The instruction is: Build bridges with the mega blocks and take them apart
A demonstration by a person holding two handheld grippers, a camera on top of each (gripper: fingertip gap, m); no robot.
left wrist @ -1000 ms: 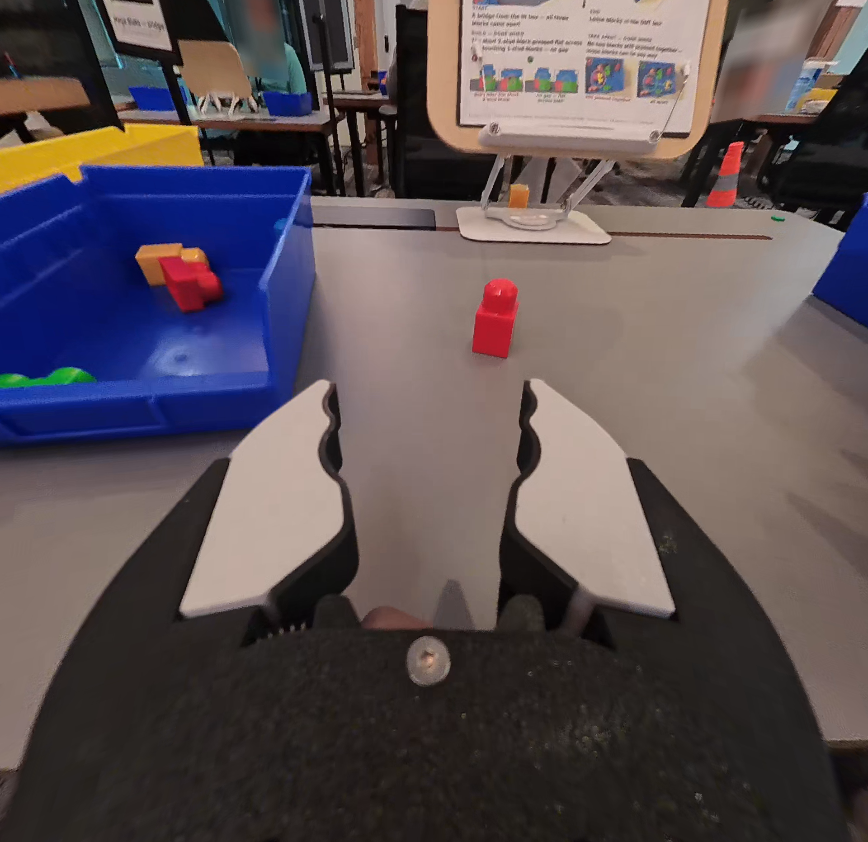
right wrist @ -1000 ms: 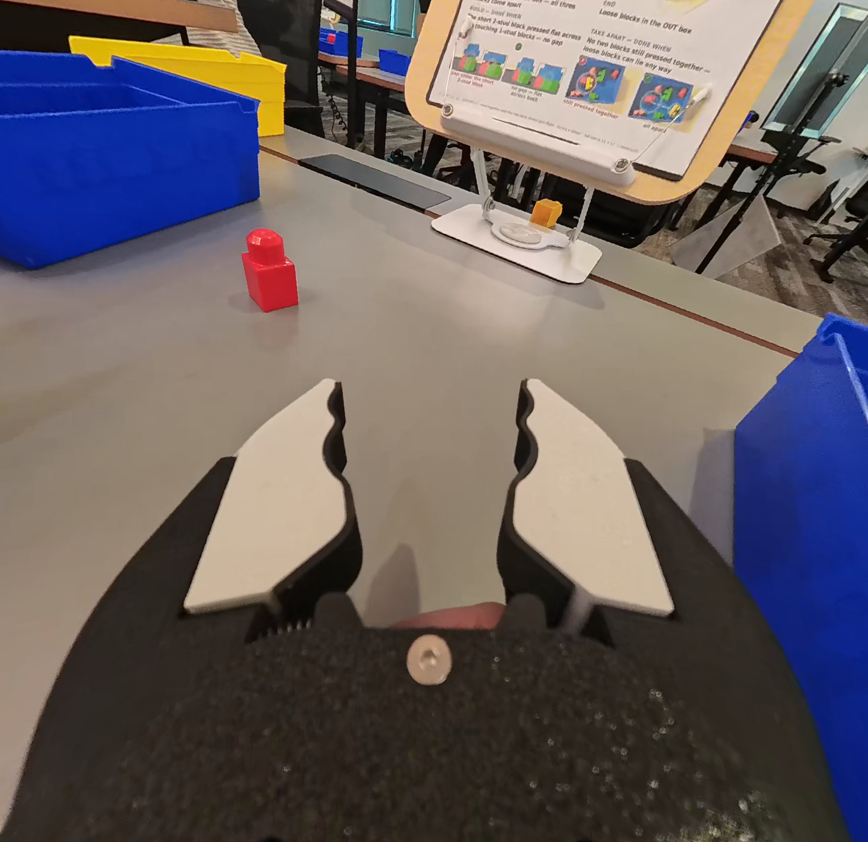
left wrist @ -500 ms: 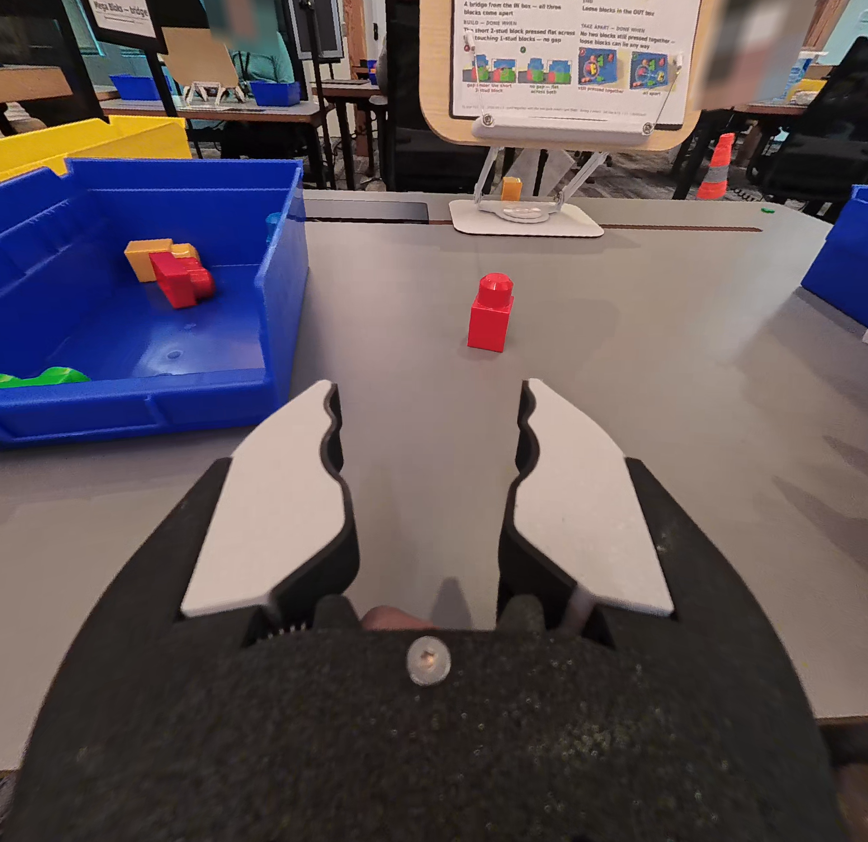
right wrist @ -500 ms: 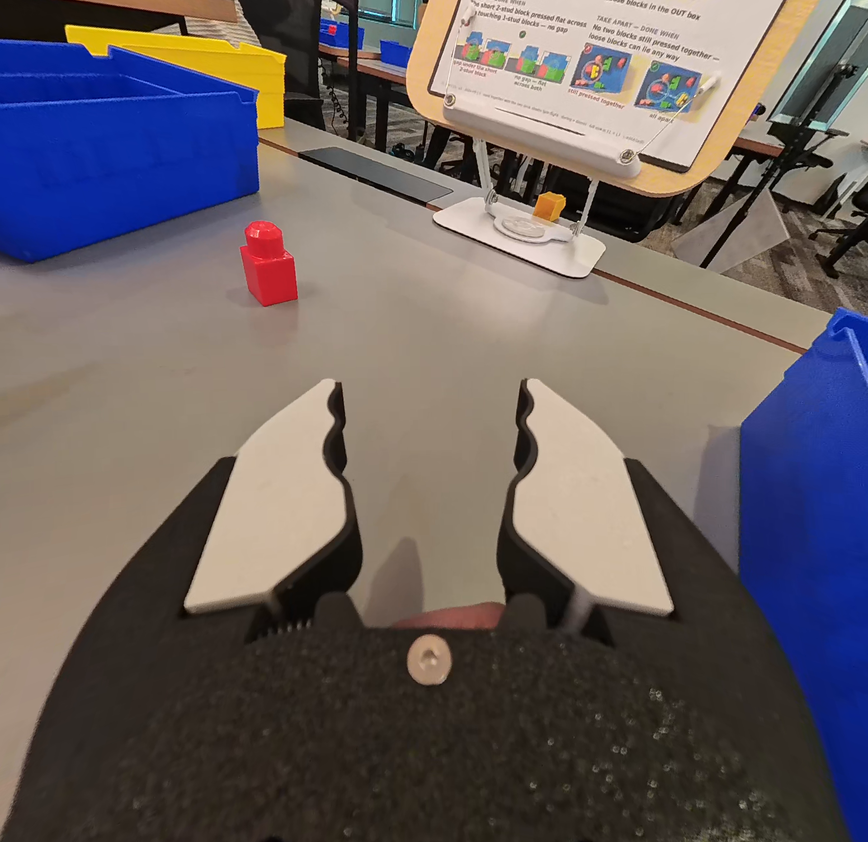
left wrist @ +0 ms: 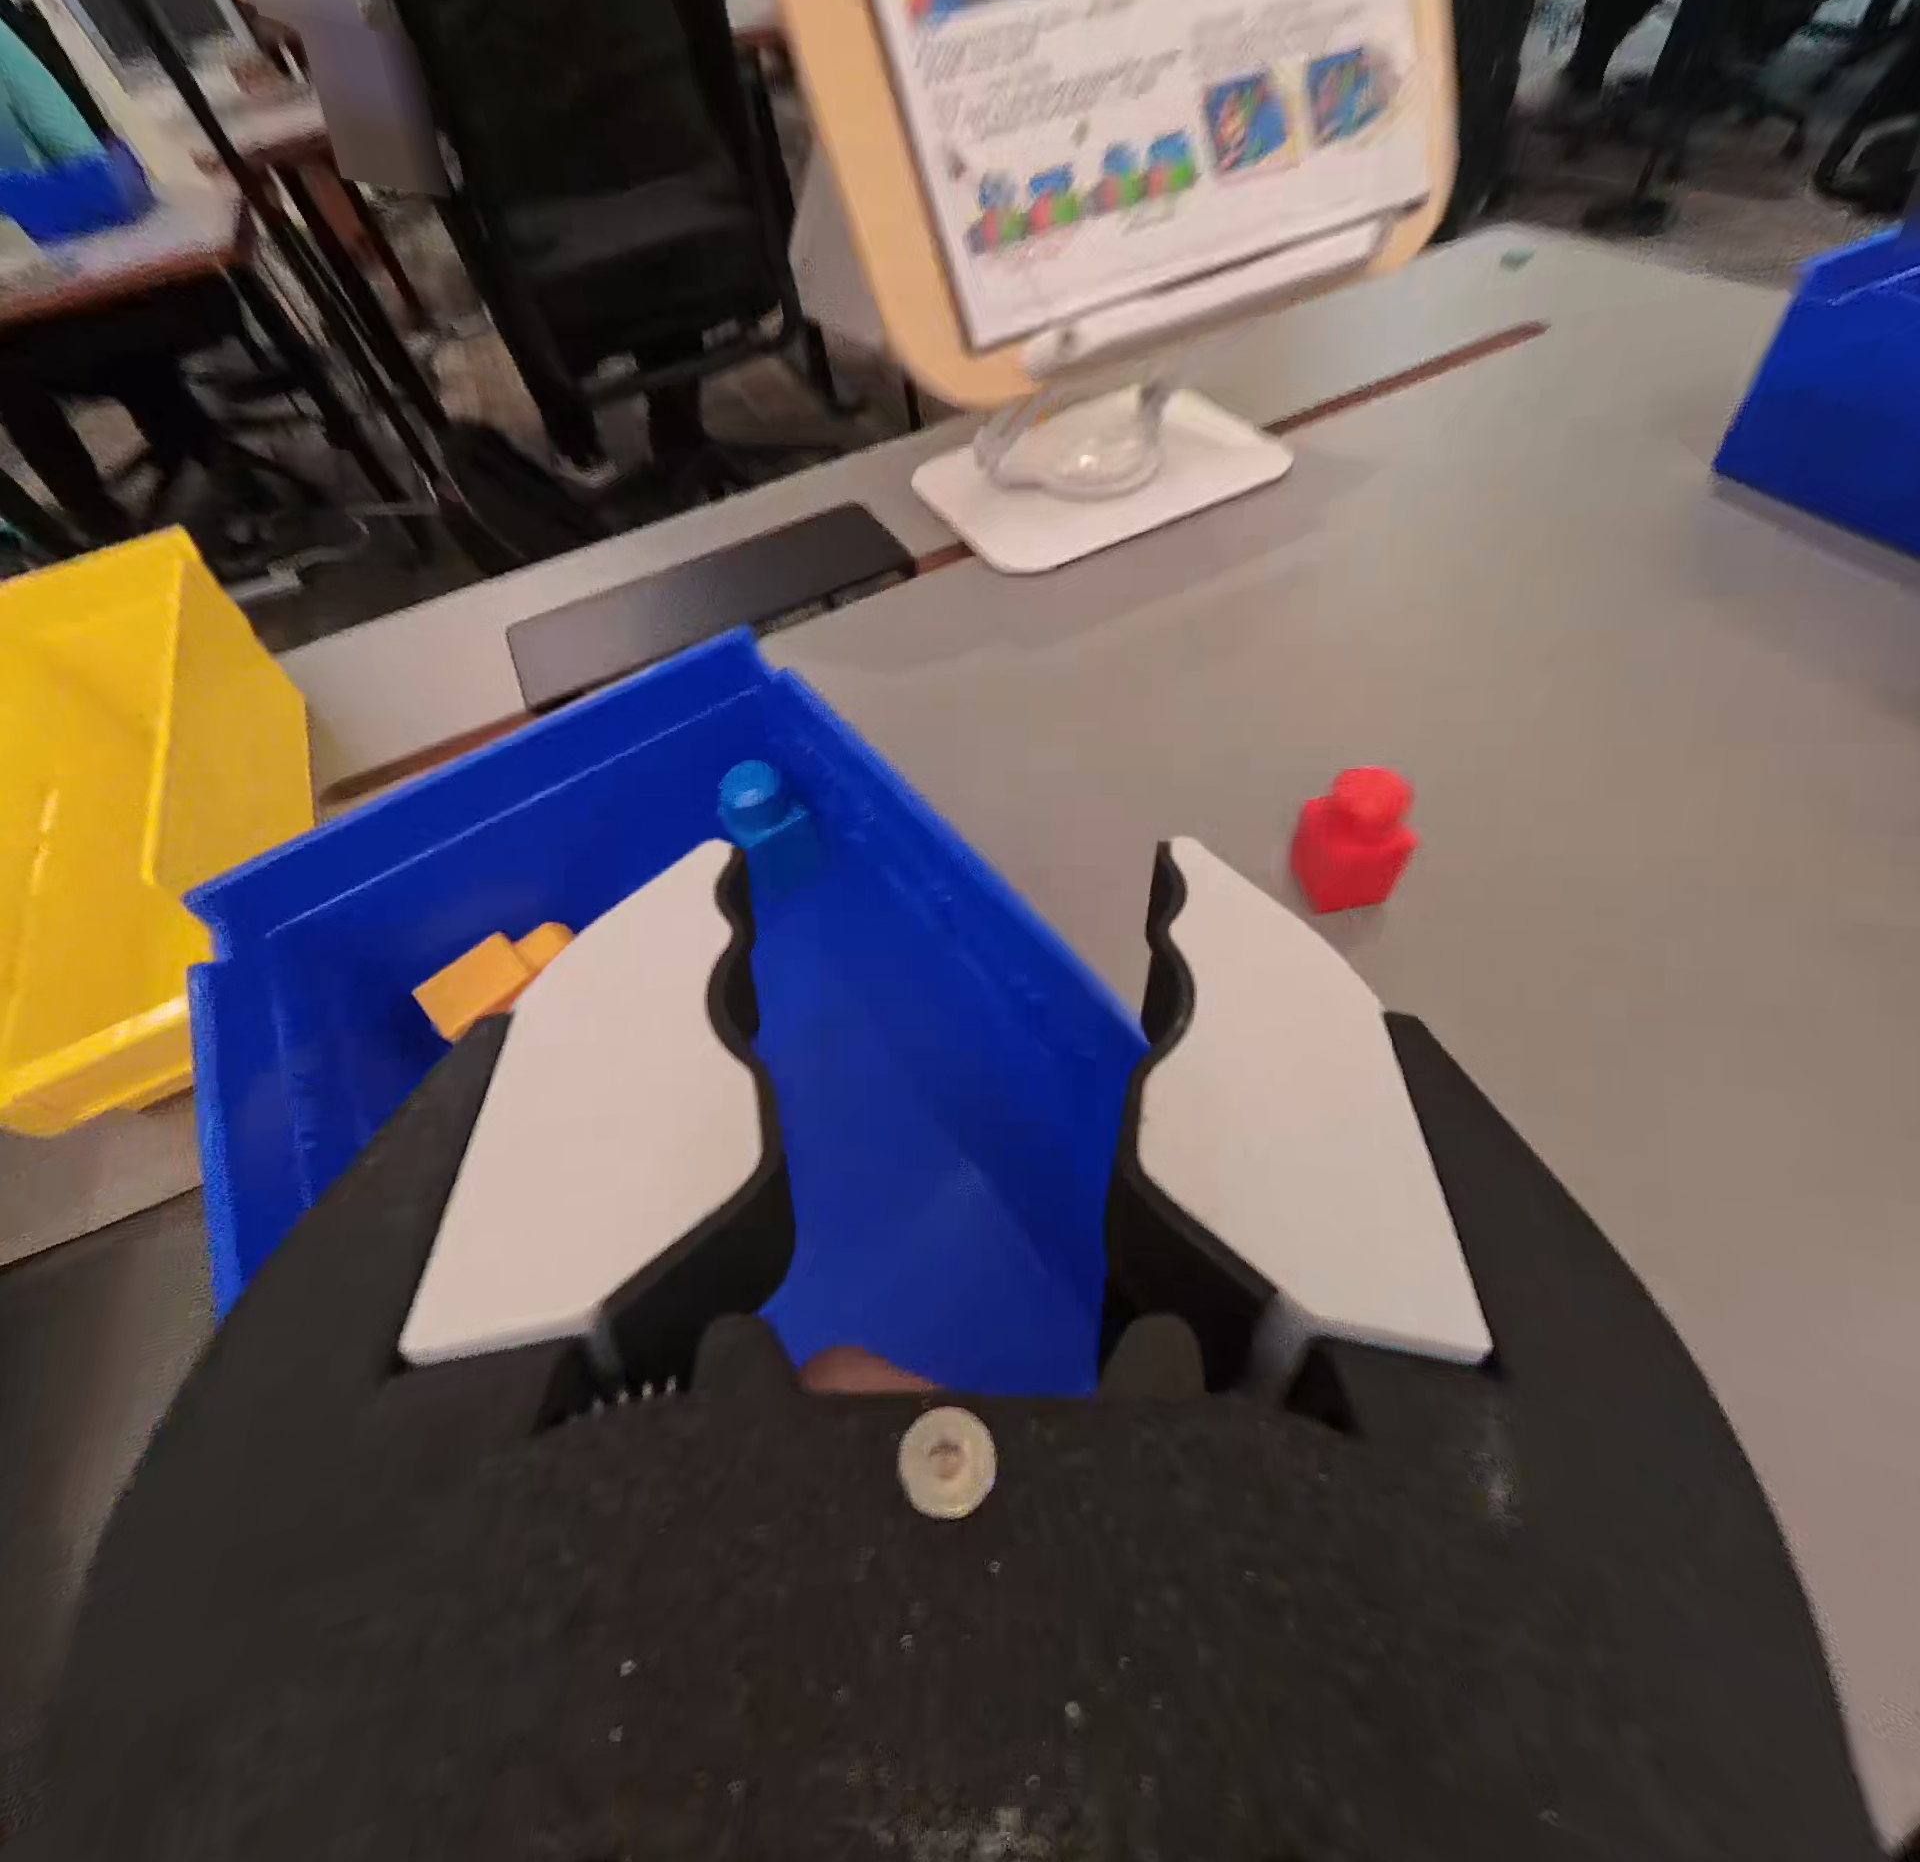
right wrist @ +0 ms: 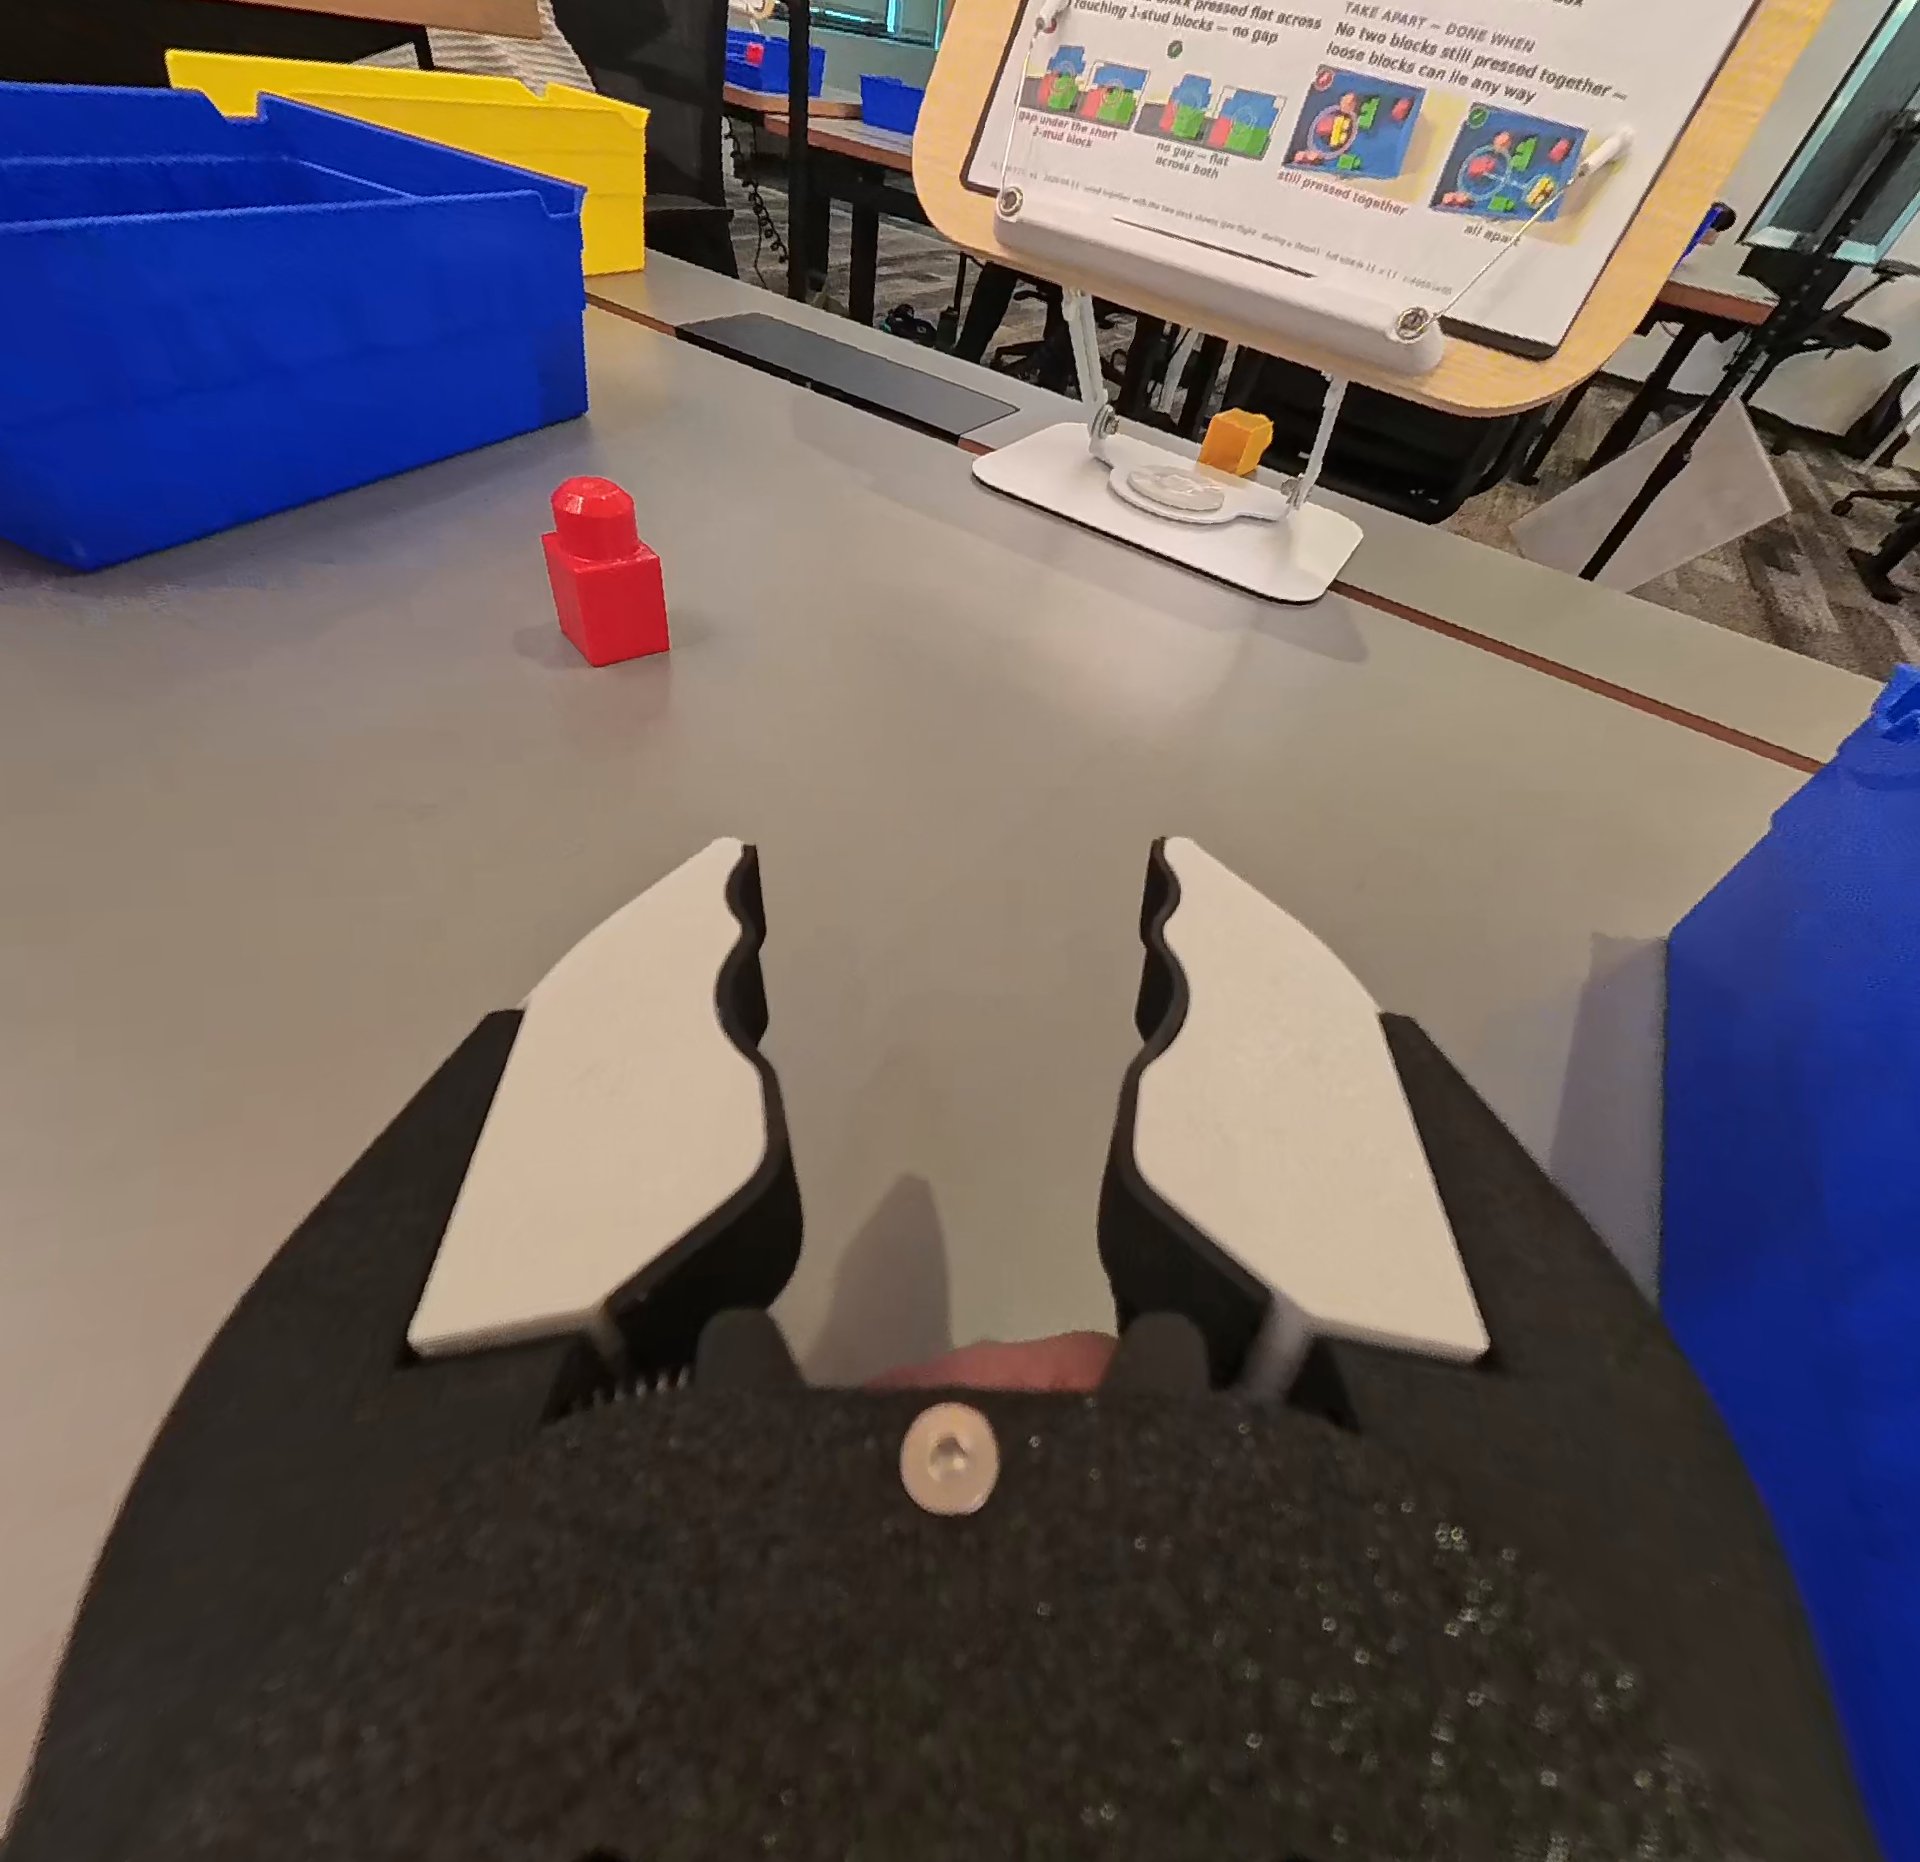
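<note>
The left gripper (left wrist: 951, 867) hangs over the near blue bin (left wrist: 935, 939) with its jaws spread wide and nothing between them. Inside that bin a blue one-stud block (left wrist: 764, 825) stands upright in the far corner, close against the wall, just past the tip of the left finger. An orange block (left wrist: 488, 971) lies deeper in the bin, partly hidden by that finger; motion blur makes its shape hard to read, though it looks like a two-stud piece.

A red one-stud block (right wrist: 603, 576) stands upright on the grey table (right wrist: 935, 732), outside the bin and apart from it, ahead and to the left of the right gripper (right wrist: 951, 856). The right gripper is also released, jaws apart and empty, held low over bare table.

A second blue bin (right wrist: 1797, 1137) sits close by the right gripper's right side. A yellow bin (left wrist: 114, 804) stands just beyond the near blue bin. At the table's far edge a wooden instruction board (right wrist: 1351, 150) leans on a white stand (right wrist: 1174, 524), with a small orange cube (right wrist: 1234, 441) on the stand's base. A flat black panel (right wrist: 842, 373) is set into the table to the left of the stand.
</note>
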